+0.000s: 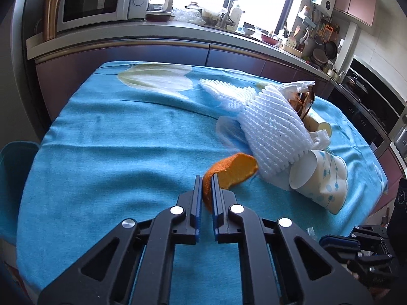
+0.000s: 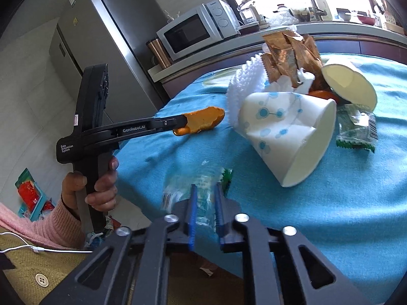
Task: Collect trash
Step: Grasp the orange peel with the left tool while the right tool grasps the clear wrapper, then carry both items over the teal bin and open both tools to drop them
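Note:
My left gripper point(image 1: 207, 178) is shut on a piece of orange peel point(image 1: 234, 171) and holds it above the blue tablecloth point(image 1: 114, 152); the peel also shows in the right wrist view point(image 2: 203, 120). My right gripper point(image 2: 206, 189) is shut on a clear plastic wrapper with a green edge point(image 2: 201, 190), blurred, at the table's near edge. A pile of trash lies beyond: a crushed paper cup with blue dots point(image 2: 287, 132), white foam netting point(image 1: 269, 127), a brown foil wrapper point(image 2: 292, 53), a second paper cup point(image 2: 348, 81), a green snack wrapper point(image 2: 356, 129).
A kitchen counter point(image 1: 152, 31) with a microwave point(image 1: 94, 2) and clutter runs behind the table. A grey fridge point(image 2: 101, 38) stands at the left. A blue bin point(image 1: 12, 167) shows at the table's left side. More litter lies on the floor point(image 2: 33, 195).

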{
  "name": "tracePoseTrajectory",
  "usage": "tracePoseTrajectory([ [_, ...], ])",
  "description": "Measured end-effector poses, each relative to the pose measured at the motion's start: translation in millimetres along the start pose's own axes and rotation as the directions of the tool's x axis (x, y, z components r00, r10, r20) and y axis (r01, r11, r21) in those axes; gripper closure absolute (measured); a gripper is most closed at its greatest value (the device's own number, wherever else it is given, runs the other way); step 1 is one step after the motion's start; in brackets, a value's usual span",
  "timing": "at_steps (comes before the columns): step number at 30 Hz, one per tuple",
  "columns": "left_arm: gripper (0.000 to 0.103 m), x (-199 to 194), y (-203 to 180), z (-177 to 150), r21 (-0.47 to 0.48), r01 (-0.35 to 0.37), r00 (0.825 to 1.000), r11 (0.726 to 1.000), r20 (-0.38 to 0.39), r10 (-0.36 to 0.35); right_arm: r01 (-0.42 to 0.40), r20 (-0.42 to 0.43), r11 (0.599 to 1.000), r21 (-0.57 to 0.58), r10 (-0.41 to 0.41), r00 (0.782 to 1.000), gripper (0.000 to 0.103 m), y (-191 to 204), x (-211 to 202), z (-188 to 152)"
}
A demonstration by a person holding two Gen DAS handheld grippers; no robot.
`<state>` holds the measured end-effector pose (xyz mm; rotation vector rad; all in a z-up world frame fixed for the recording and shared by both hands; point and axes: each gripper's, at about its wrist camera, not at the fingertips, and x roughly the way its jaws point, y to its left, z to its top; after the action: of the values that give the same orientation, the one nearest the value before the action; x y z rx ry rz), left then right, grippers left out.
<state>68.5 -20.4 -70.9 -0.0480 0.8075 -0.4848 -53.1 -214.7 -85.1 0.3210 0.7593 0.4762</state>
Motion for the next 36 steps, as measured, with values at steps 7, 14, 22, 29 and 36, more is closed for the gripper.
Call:
tracePoseTrajectory([
  [7,0.098,-39.9,49.7,-9.0,-0.064,-0.048,0.998,0.997,0.040,0.051,-0.061,-0.002,0.996,-0.066,0.061,0.998,0.103,24.7,21.0,26.7],
  [14,0.098,-68.4,87.1,-21.0,-0.131,-0.069,0.994,0.989,0.074,0.079,0.041,-0.004,0.998,-0.041,-0.041,0.999,0.051,21.5,12.5,27.3],
  [22,0.098,-74.7,103.1,-35.1,-0.150,-0.082,0.993,0.985,0.070,0.094,0.049,-0.065,0.999,0.003,-0.049,0.997,0.084,17.2,24.5,14.0],
  [29,0.098,-101.4,124.5,-37.6,-0.183,-0.122,0.982,0.976,0.122,0.145,-0.025,-0.047,0.999,-0.036,0.023,0.999,0.091,37.7,37.8,35.5],
  [36,0.098,-136.3,172.4,-34.9,-0.262,-0.244,0.943,0.934,0.160,0.292,-0.168,-0.033,0.971,-0.170,0.165,0.986,0.091,95.7,87.4,89.6],
])
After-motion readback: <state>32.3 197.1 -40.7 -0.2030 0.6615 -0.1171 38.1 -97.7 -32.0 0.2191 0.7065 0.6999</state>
